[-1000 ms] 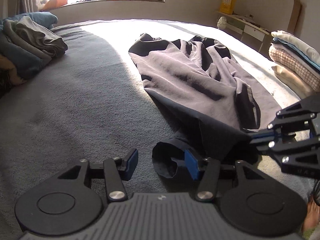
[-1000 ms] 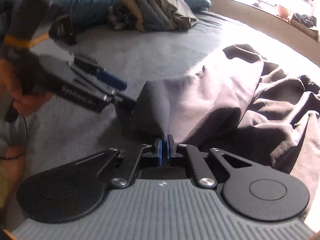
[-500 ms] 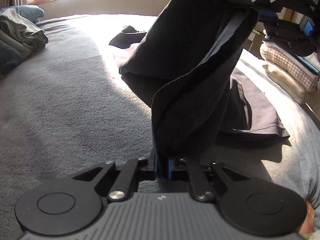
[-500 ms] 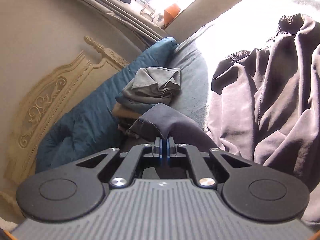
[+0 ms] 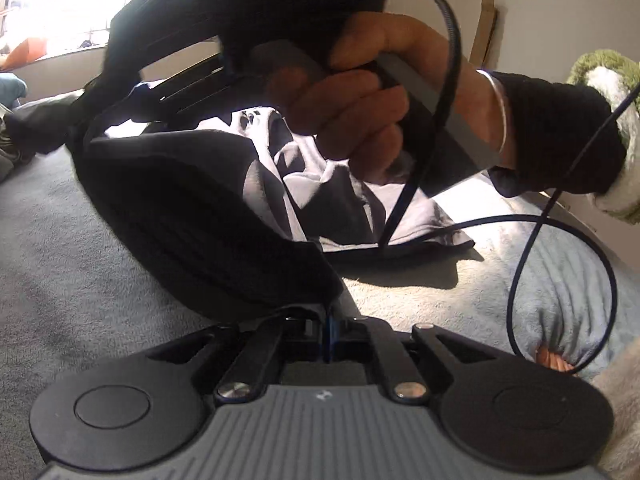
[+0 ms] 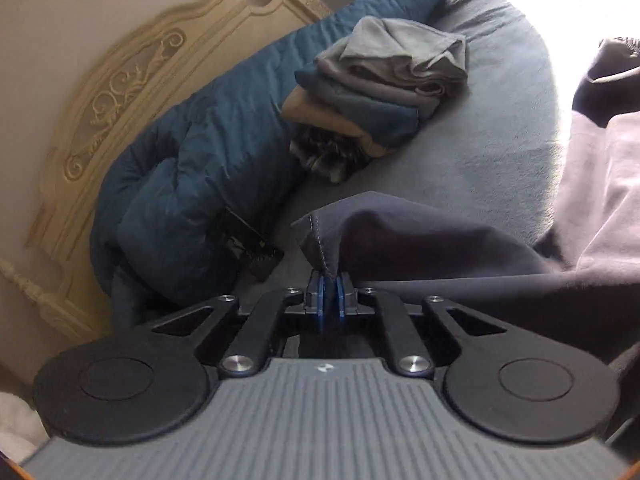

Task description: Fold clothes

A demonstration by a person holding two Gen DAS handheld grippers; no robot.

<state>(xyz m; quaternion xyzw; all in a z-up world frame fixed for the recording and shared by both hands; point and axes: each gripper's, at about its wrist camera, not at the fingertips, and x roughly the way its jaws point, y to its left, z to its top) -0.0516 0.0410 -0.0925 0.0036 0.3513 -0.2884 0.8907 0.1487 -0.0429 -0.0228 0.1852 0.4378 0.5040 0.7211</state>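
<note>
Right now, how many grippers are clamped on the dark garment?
2. The left gripper pinches one edge of the dark garment; the right gripper pinches a stitched hem corner. No other grip points are visible.

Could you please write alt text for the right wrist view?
The right gripper is shut on a stitched hem of a dark garment draped over a grey bed cover. Beyond lie a stack of folded clothes, a blue quilt and a carved headboard.

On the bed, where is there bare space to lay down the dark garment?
Bare grey bedcover lies between the stack of folded clothes and the dark garment. The headboard side is crowded with the blue quilt and that stack.
</note>
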